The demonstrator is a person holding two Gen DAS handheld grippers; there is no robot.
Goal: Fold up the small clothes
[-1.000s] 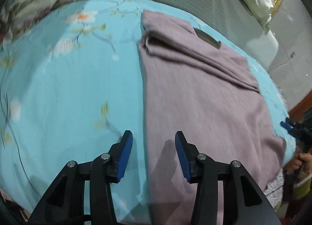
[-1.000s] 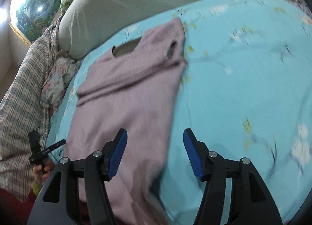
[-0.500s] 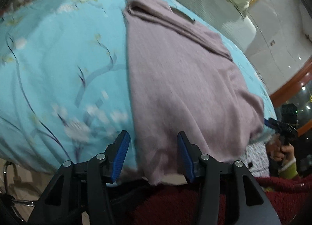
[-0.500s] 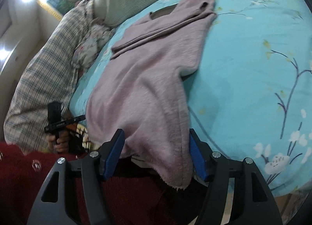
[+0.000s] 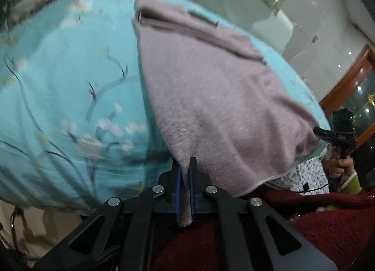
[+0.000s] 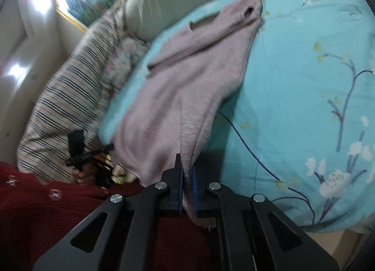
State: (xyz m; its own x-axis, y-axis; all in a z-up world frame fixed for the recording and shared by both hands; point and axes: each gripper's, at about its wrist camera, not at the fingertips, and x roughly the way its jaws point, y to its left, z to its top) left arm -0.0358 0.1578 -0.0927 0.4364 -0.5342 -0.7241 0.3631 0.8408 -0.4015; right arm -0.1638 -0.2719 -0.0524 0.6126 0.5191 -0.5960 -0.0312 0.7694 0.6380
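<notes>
Mauve knit, kinda fuzzy: that's the little sweater (image 5: 211, 88), lying flat on the turquoise floral bedsheet (image 5: 58, 83) with its hem hanging over the near edge of the bed. Sleeves look already tucked across the chest up near the neckline, so I'd say the first part of the fold is done. Both tools just snapped closed on the hem: the left gripper (image 5: 184, 177) is pinching the left bottom corner, cloth sticking out below the blue pads, and the right gripper (image 6: 186, 177) has the right bottom corner the same way. What's left, as far as I can judge, is the main fold, carrying the hem up toward the collar, then probably one more halving. There's a striped pillow (image 6: 70, 106) off to the side, not in the way.
</notes>
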